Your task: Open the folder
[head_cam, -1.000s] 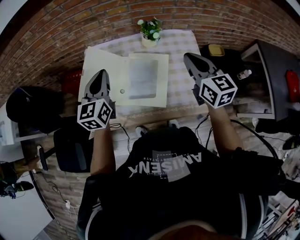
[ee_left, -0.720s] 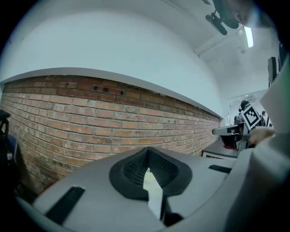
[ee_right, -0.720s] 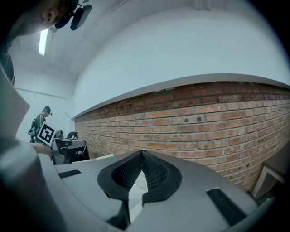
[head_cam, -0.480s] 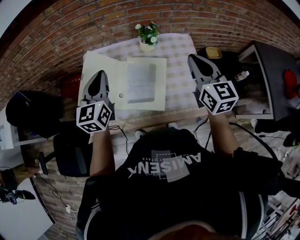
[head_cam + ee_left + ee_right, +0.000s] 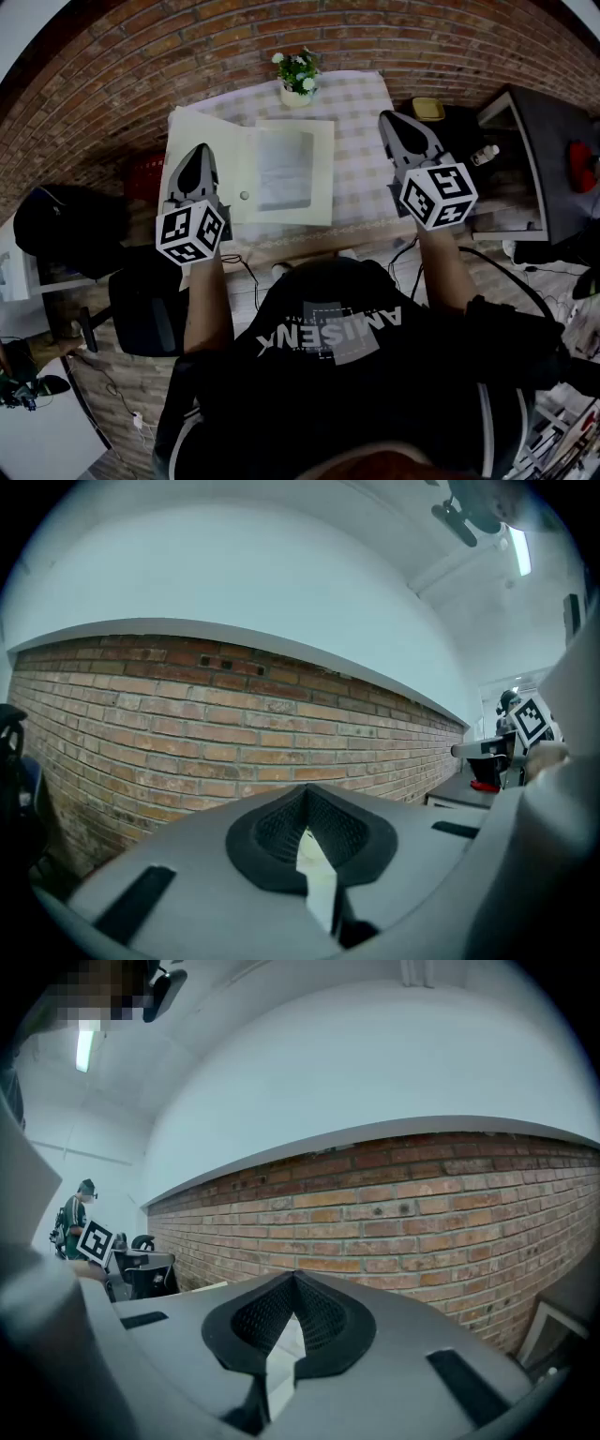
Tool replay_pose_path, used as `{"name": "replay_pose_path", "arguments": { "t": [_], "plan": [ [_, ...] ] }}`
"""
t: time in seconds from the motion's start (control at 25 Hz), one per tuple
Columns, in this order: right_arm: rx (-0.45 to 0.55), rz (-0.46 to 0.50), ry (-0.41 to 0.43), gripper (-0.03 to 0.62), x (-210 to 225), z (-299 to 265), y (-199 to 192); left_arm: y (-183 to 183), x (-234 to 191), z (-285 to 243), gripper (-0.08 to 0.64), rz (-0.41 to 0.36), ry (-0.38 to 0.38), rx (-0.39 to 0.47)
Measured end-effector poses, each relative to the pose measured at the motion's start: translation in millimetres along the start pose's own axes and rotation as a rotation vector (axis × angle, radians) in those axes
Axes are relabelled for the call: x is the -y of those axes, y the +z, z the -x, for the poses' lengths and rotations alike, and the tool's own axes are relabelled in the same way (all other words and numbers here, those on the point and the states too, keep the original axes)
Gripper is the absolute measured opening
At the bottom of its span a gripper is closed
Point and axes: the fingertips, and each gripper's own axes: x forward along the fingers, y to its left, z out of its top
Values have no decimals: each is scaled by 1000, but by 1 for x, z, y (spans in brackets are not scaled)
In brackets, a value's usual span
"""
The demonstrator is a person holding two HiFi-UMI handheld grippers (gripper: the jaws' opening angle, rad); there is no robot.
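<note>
My left jaws are pressed together at the tips, with nothing caught between them; only a pale sliver shows through the slit lower down. My right jaws also meet at the tips and are just as empty. Both point level at the brick wall ahead of me.

In the head view my left gripper hangs over the near left edge of the folder. I cannot tell whether it touches the folder. My right gripper is held by the right edge of the table, well apart from the folder.

The folder lies open and flat on the checked tablecloth, cream-coloured. Its flap is spread out to the left, and a grey sheet lies on the right half. A small round snap sits near the fold. Beyond the folder, at the far edge of the table, stands a little pot of flowers, close to the wall.
</note>
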Motion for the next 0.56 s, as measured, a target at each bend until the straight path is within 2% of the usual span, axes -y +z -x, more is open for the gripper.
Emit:
{"name": "replay_pose_path", "arguments": {
  "t": [0.56],
  "plan": [
    [1,-6,-7,40,1,0,-1,-8,-14,7,12,17,39,-4]
  ]
}}
